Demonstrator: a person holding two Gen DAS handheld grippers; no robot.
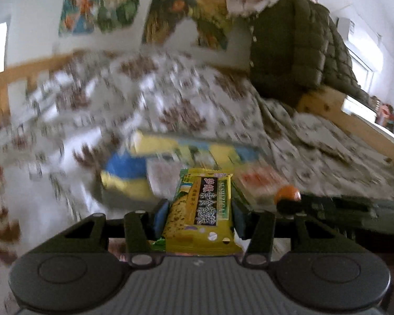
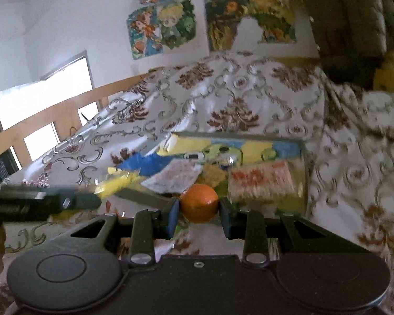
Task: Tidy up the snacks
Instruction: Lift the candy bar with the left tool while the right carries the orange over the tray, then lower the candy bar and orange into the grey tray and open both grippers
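The left gripper's fingers (image 1: 161,219) are closed on a yellow snack packet (image 1: 201,215), one blue pad pressed to each long side; the packet stands lengthwise between them, printed face up. The left gripper (image 1: 199,218) holds it just short of the clear snack box (image 1: 197,147). The right gripper (image 2: 198,211) has its fingers (image 2: 172,216) clamped on a small orange fruit (image 2: 199,203), pads touching its left and right sides, also at the near edge of the snack box (image 2: 306,168). Inside the box lie a blue-and-yellow wrapper (image 2: 147,164), a pale packet (image 2: 174,177) and a red-and-white packet (image 2: 260,181); blur leaves their print unreadable. The box rests on a floral bedspread (image 2: 223,99). Beyond the box hangs a green quilted jacket (image 1: 299,47), with posters (image 2: 161,30) on the wall behind.
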